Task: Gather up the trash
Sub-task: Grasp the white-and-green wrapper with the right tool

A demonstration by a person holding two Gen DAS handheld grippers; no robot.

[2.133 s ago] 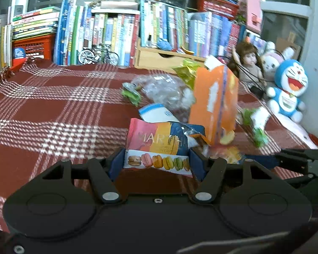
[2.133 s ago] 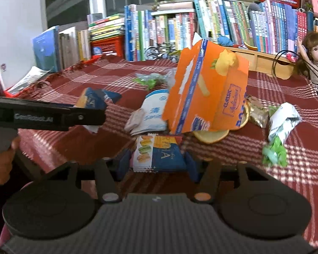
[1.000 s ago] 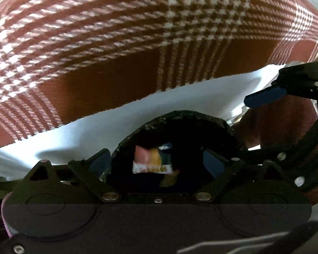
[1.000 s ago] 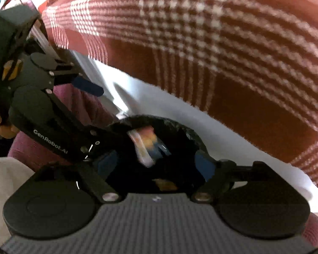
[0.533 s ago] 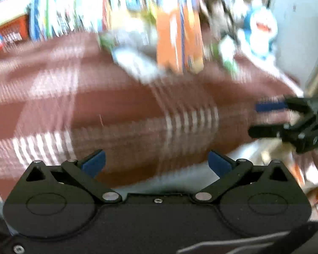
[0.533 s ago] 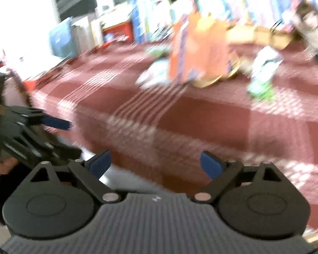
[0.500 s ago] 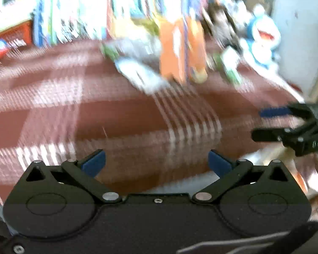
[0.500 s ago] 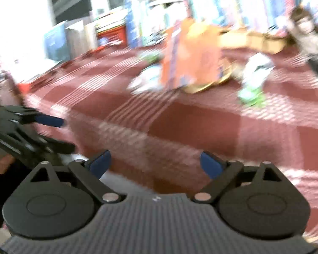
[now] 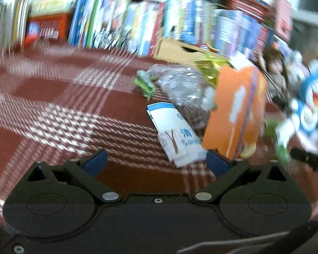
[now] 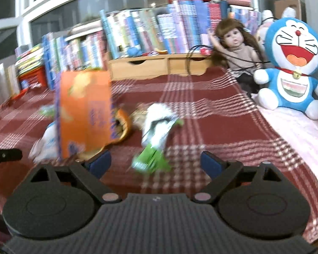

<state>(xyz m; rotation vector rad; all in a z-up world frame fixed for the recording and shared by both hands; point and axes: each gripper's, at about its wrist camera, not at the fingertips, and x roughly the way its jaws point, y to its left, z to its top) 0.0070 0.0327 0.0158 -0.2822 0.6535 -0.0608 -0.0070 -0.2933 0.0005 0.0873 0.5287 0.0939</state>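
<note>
Now both tongs are back over the counter (image 9: pixel 59 97), empty and spread wide, where a second ago they hung over a black bin with the macaron packet falling in. That piece is collected. The left tongs (image 9: pixel 156 160), whose jaws have just narrowed a little, face the white wet-wipe packet (image 9: pixel 176 135) beside the orange carton (image 9: pixel 235 114). The right tongs (image 10: pixel 156 162) face the green-and-white wrapper (image 10: pixel 156 131), likely next.

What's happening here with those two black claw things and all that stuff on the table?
A person is clearing trash off a plaid tablecloth with two handheld tools. The left gripper and right gripper are open and empty. An orange carton, a white packet and a green-and-white wrapper remain on the cloth.
</note>
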